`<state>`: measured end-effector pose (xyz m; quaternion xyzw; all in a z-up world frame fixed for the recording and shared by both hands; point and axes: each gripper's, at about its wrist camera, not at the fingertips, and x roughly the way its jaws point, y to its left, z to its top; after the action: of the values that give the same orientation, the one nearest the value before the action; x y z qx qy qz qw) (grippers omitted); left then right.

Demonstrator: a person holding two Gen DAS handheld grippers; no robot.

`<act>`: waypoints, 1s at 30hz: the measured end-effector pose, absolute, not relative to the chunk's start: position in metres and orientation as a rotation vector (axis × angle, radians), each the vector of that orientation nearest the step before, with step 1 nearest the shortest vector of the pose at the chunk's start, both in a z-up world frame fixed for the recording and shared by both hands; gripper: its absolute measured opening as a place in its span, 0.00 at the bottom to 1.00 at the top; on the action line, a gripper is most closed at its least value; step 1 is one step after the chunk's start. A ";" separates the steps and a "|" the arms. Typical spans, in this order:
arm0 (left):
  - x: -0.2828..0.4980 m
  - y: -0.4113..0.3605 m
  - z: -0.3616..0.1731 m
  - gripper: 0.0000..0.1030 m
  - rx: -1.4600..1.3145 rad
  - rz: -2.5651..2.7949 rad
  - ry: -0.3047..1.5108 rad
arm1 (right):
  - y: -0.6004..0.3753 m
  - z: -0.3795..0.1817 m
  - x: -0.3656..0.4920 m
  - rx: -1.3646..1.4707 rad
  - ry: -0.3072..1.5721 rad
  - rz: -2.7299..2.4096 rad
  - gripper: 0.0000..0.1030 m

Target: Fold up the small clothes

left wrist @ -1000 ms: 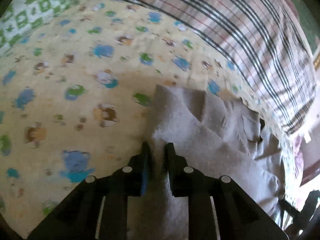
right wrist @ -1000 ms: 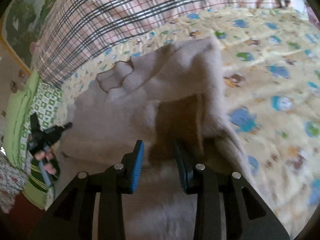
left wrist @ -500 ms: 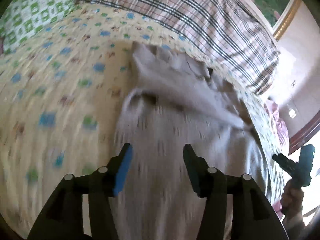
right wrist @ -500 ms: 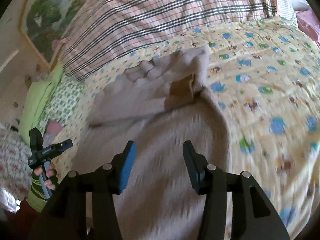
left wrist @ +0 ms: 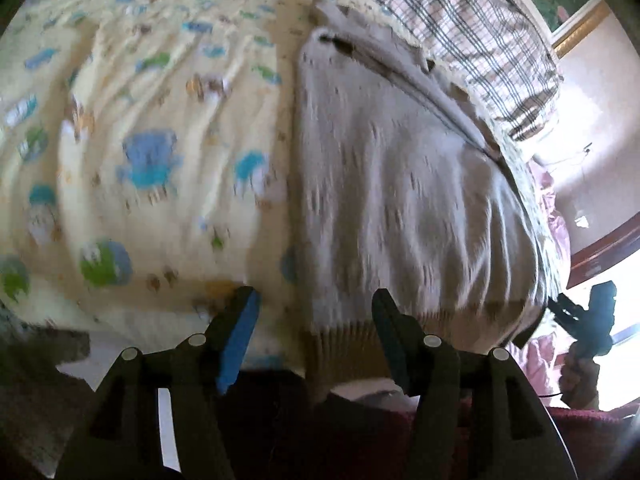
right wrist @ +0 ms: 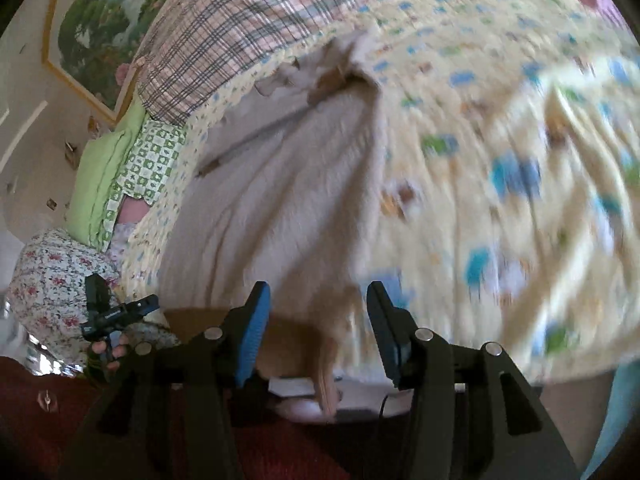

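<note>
A small beige-grey knit sweater (left wrist: 404,184) lies flat on a yellow animal-print blanket (left wrist: 152,128), its ribbed hem hanging over the bed's near edge. It also shows in the right wrist view (right wrist: 288,200). My left gripper (left wrist: 316,336) is open and empty, jaws astride the sweater's left hem corner without touching it. My right gripper (right wrist: 316,328) is open and empty at the right hem corner. Each gripper shows small in the other's view: the right one (left wrist: 588,320), the left one (right wrist: 116,312). Both frames are motion-blurred.
A pink-and-grey plaid pillow (left wrist: 460,12) lies behind the sweater. A green patterned pillow (right wrist: 136,168) and a floral cloth (right wrist: 56,280) sit at the left of the bed. A dark red floor (right wrist: 44,420) lies below the bed edge. A framed painting (right wrist: 100,28) hangs on the wall.
Both grippers let go of the sweater, opened, and pulled back toward the bed's near edge. The sweater now lies flat with its hem over the edge.
</note>
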<state>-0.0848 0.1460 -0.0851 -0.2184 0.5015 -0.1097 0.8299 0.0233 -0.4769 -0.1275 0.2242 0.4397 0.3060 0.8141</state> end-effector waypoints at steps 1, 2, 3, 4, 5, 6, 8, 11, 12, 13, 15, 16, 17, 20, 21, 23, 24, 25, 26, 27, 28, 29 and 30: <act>-0.086 0.144 -0.091 0.57 -0.471 -0.245 1.081 | -0.474 -0.133 0.022 0.482 0.951 0.663 0.50; -0.087 0.140 -0.095 0.57 -0.472 -0.257 1.090 | -0.471 -0.137 0.022 0.484 0.953 0.674 0.50; -0.088 0.137 -0.097 0.58 -0.465 -0.261 1.090 | -0.467 -0.139 0.023 0.489 0.938 0.686 0.50; -0.088 0.134 -0.097 0.58 -0.453 -0.259 1.087 | -0.464 -0.139 0.023 0.499 0.926 0.696 0.50; -0.087 0.130 -0.097 0.58 -0.442 -0.266 1.094 | -0.461 -0.139 0.025 0.506 0.924 0.710 0.50; -0.085 0.127 -0.095 0.58 -0.441 -0.290 1.103 | -0.456 -0.138 0.027 0.508 0.926 0.732 0.50; -0.083 0.118 -0.098 0.36 -0.445 -0.368 1.135 | -0.449 -0.138 0.026 0.475 0.932 0.751 0.50; -0.078 0.108 -0.106 0.19 -0.397 -0.381 1.161 | -0.447 -0.141 0.025 0.466 0.943 0.751 0.35; -0.078 0.110 -0.106 0.15 -0.404 -0.380 1.156 | -0.448 -0.144 0.025 0.461 0.963 0.747 0.12; -0.078 0.113 -0.107 0.09 -0.423 -0.386 1.153 | -0.450 -0.147 0.024 0.449 0.986 0.744 0.10; -0.080 0.118 -0.106 0.07 -0.437 -0.398 1.143 | -0.452 -0.146 0.017 0.449 0.979 0.771 0.09; -0.081 0.119 -0.104 0.06 -0.432 -0.400 1.137 | -0.455 -0.144 0.014 0.464 0.971 0.790 0.09; -0.083 0.120 -0.101 0.06 -0.429 -0.408 1.132 | -0.459 -0.141 0.013 0.490 0.956 0.809 0.09; -0.086 0.126 -0.080 0.05 -0.474 -0.446 1.060 | -0.472 -0.126 0.014 0.596 0.882 0.866 0.08; -0.086 0.127 -0.071 0.05 -0.489 -0.453 1.029 | -0.475 -0.120 0.017 0.626 0.854 0.884 0.08; -0.083 0.131 -0.052 0.05 -0.509 -0.456 0.967 | -0.477 -0.112 0.024 0.660 0.827 0.906 0.08; -0.080 0.132 -0.045 0.05 -0.515 -0.457 0.944 | -0.477 -0.105 0.030 0.670 0.804 0.918 0.08; -0.075 0.133 -0.035 0.05 -0.522 -0.461 0.911 | -0.475 -0.101 0.035 0.677 0.786 0.929 0.08; -0.069 0.132 -0.028 0.05 -0.527 -0.463 0.886 | -0.474 -0.096 0.041 0.681 0.771 0.935 0.08; -0.059 0.133 -0.017 0.05 -0.527 -0.466 0.851 | -0.472 -0.090 0.050 0.686 0.750 0.941 0.08; -0.051 0.133 -0.010 0.05 -0.520 -0.469 0.829 | -0.469 -0.084 0.059 0.689 0.725 0.948 0.08; -0.041 0.131 -0.003 0.05 -0.512 -0.473 0.807 | -0.465 -0.079 0.068 0.684 0.710 0.944 0.08; -0.029 0.132 0.005 0.05 -0.503 -0.474 0.781 | -0.465 -0.074 0.077 0.676 0.697 0.937 0.08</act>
<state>-0.0286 0.1320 0.0045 -0.2404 0.3732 -0.2263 0.8670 0.0771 -0.4651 -0.0739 0.3128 0.3227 0.4336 0.7810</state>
